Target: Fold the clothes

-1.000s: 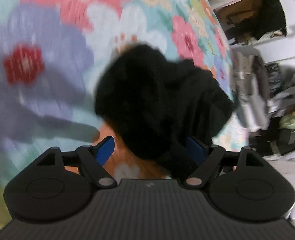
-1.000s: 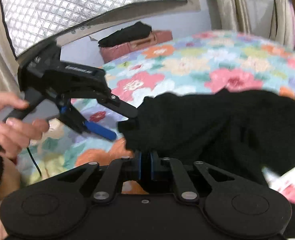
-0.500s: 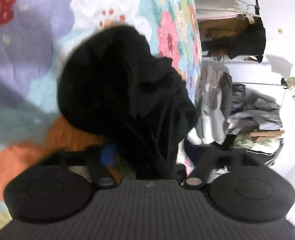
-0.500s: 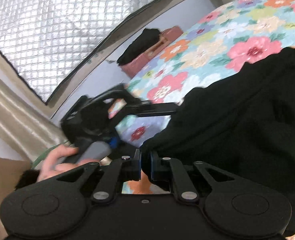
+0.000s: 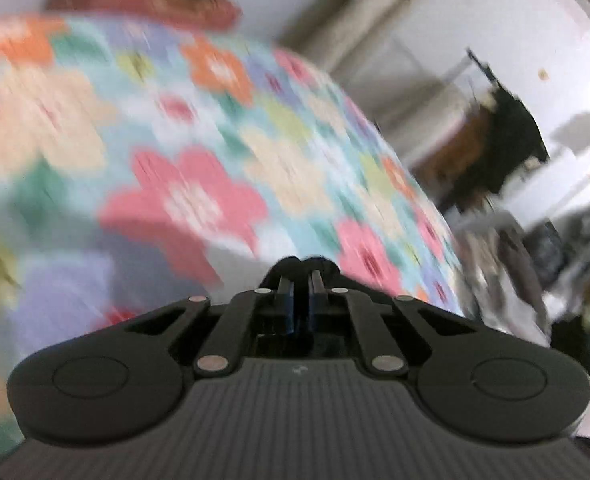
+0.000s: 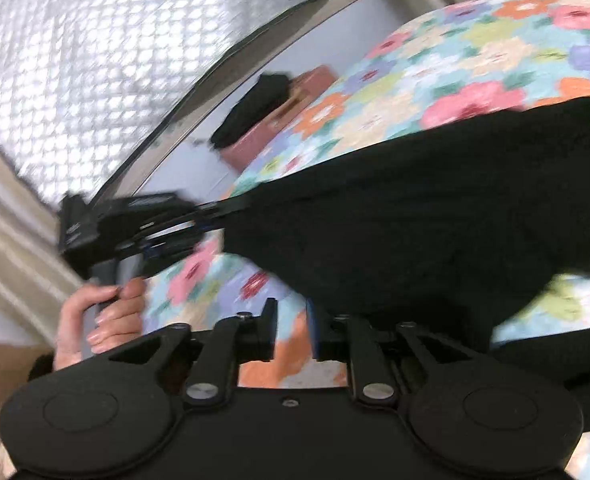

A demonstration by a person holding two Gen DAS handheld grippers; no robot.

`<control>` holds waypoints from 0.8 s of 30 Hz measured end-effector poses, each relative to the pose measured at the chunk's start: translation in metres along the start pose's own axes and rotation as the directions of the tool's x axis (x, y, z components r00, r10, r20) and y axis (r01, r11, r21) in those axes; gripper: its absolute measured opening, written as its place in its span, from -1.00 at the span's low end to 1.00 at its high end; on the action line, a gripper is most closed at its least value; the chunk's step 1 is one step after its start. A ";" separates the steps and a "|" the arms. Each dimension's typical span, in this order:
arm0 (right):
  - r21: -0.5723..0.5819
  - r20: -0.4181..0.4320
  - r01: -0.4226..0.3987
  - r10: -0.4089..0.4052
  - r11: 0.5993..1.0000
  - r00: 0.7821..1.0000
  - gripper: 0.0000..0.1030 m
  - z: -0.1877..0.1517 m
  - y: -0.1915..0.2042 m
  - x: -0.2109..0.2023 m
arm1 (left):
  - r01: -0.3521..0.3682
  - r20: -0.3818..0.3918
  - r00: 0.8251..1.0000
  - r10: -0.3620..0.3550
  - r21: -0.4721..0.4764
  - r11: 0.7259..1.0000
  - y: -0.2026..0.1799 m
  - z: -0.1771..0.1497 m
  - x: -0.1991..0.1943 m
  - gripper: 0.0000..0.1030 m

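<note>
I am working left to right across the bed. At the far left of the right wrist view my left hand (image 6: 95, 320) is gripping the grey handle of my left gripper (image 6: 215, 216), whose fingers are pressed together on a corner of the soft black knit garment (image 6: 415, 224); my left wrist view agrees, showing the blue pads (image 5: 291, 308) nearly meeting with a dark nub of cloth just past them, though the blur is keeping me from seeing how much cloth is caught. From that pinched corner the garment is stretching rightward as a long dark band, its long axis running roughly left to right over the quilted floral bedspread (image 6: 475, 52), lifted at the left end and, as far as I can tell, draping down onto the bed toward the right. My right gripper (image 6: 291, 336) is sitting below the band's lower edge with its fingers spread apart and only orange bedspread showing between them; its right finger is just beside, perhaps touching, the black hem. So I am judging that my left side alone is carrying the cloth, and that my right has the shorter reach to the lower edge, which lies up and to the right of its opening.
</note>
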State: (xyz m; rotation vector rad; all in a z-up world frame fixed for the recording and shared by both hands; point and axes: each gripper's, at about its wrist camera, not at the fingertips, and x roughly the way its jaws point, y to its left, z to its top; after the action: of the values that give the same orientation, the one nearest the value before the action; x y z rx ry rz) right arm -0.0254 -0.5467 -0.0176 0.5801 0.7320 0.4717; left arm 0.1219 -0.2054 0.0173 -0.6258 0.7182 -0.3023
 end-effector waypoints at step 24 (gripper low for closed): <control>0.042 0.055 0.363 -0.365 0.931 0.929 0.05 0.022 -0.044 0.001 | -0.144 -0.196 0.970 0.146 0.027 0.989 0.034 0.005 0.053 -0.03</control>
State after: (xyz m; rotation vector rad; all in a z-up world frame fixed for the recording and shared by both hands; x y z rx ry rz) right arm -0.0002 -0.5864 -0.0327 0.4713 0.7691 0.0965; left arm 0.1655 -0.2007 -0.0285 -0.5323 0.9473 -0.2352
